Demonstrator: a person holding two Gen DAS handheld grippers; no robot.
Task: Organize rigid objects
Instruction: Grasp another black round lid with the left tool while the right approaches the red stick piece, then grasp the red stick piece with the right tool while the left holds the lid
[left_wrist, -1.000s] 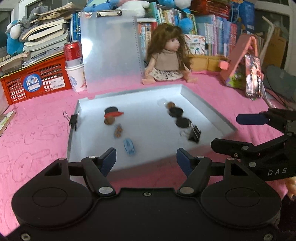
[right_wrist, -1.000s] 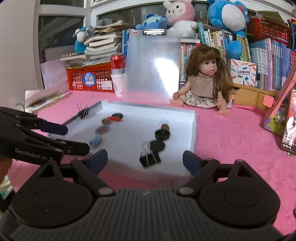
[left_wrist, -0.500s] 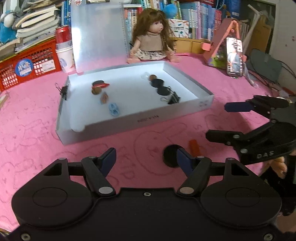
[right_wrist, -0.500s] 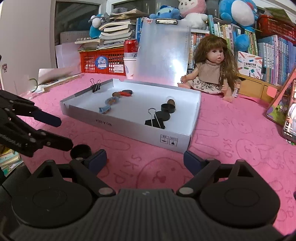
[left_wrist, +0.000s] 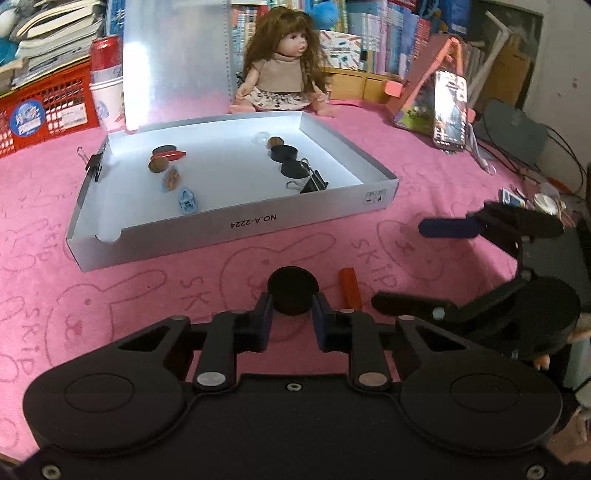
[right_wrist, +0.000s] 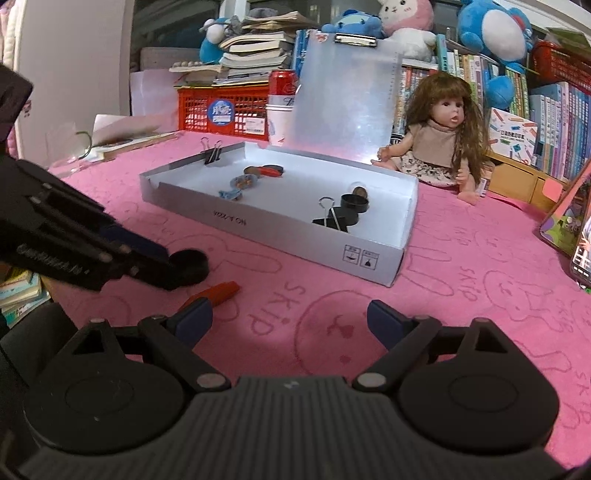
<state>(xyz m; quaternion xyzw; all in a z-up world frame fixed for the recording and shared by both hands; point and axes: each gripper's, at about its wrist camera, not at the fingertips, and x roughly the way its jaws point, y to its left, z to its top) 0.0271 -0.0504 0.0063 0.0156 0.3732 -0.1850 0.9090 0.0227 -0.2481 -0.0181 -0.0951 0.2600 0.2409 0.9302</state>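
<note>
One table (left_wrist: 424, 173) under a pink printed cloth carries everything in view. One shallow white box (left_wrist: 258, 221) lies open at the middle of it, its label side toward the cameras and its four low walls standing free of neighbouring items. One clear clipboard (left_wrist: 177, 62) stands upright just beyond the far wall of the box, and one doll (left_wrist: 282, 70) sits to the right of that board.

Two claws are in view. The left claw (left_wrist: 291, 312) is closed on one black round cap (left_wrist: 292, 291), a pad against each side of it; the cap sits on the cloth just in front of the near wall of the box. The right claw (right_wrist: 288, 319) is spread wide and holds nothing, with bare cloth between its pads.

One red cylindrical piece (left_wrist: 350, 286) lies on the cloth just right of the cap and apart from it.

Inside the box, small items form two groups: roughly five at the left, including one blue piece (left_wrist: 187, 199) nearest the front wall, and four or five at the right, including one black binder clip (left_wrist: 314, 181). One further binder clip (left_wrist: 94, 166) grips the left wall. Open cloth extends right of the box.
</note>
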